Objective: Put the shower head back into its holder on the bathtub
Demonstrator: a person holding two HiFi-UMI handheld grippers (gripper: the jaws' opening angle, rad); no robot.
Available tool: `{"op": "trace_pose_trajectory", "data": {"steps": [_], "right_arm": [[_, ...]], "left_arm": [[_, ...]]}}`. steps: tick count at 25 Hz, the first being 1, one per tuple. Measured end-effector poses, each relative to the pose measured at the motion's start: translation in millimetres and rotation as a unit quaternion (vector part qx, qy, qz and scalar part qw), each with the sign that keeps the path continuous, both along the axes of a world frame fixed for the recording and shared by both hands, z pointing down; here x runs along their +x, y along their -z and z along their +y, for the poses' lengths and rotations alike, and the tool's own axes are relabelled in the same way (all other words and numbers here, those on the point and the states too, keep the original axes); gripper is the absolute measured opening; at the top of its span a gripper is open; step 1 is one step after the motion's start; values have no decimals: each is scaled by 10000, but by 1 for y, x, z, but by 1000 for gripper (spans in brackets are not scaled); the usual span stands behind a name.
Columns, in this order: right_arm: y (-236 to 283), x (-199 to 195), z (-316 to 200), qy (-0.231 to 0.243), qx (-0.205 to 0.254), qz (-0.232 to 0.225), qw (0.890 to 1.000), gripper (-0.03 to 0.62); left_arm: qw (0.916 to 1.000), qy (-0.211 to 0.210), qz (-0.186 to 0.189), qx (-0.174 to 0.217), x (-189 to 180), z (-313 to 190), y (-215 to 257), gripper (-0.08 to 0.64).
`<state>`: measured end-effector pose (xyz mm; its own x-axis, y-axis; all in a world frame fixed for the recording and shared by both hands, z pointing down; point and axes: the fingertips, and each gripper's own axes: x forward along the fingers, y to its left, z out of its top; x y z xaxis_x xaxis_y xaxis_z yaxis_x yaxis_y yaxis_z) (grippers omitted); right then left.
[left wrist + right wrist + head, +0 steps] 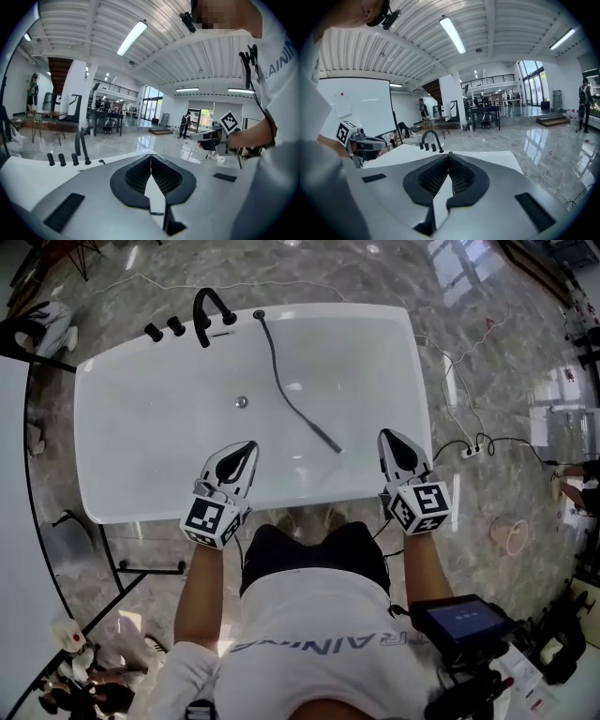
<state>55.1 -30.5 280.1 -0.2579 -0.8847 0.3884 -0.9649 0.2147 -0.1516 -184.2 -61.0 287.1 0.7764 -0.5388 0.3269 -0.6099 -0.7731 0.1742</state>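
A white bathtub (112,427) fills the middle of the head view. The slim black shower head (325,437) lies inside the tub, right of centre. Its black hose (277,381) runs up to the holder (259,314) on the far rim, beside the arched black faucet (208,313) and black knobs (164,329). My left gripper (251,444) hovers over the near part of the tub, shut and empty, left of the shower head. My right gripper (384,433), also shut and empty, is just right of the head's tip. The jaws meet in the left gripper (151,155) and right gripper (449,153) views.
A drain (242,402) sits in the tub floor. On the marble floor to the right lie a power strip (473,448) with cables and a pink ring (511,535). A black metal frame (112,559) stands at the tub's near left corner. A screen device (459,620) hangs at the person's right side.
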Motion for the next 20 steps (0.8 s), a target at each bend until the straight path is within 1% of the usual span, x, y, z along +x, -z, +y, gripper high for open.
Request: {"op": "trace_pose_trajectory", "data": {"steps": [2,5,7,10,14,16,17,18,20], "right_arm": [[-32,21,-11,-56,-157,-158,9997,8],[-90,48,-21,-185,-459,-461,9977,8],[-134,61,-29,-170,-631,-507,9966,9],[-201,76,-45,-117,-830,-565,9949,8],[-270,86,-61,-114,-927,-713,9931,8],[-298,90,-66,-147,-985,-784,9919,8],[-312,92,-68,-167,-1027,-814,9912,8],[-327,95,-69,-180,-1071,-837,9906,8],[-355,99,-71,-165,-1146,-848,9897,9]], "left_arm": [[9994,-187,-200,-190,24,-9,-40,17],[9953,-589,-670,-386,61,-20,-109,17],[9914,-865,-929,-305,87,-32,-157,17],[9858,-1172,-1198,-128,121,-52,-226,18],[9785,-1562,-1341,-132,151,-62,-302,17],[9725,-1734,-1539,-197,161,-64,-337,17],[9680,-1865,-1658,-255,165,-63,-356,18],[9620,-2059,-1763,-315,170,-60,-378,18],[9473,-2556,-1879,-436,183,-51,-422,18]]}}
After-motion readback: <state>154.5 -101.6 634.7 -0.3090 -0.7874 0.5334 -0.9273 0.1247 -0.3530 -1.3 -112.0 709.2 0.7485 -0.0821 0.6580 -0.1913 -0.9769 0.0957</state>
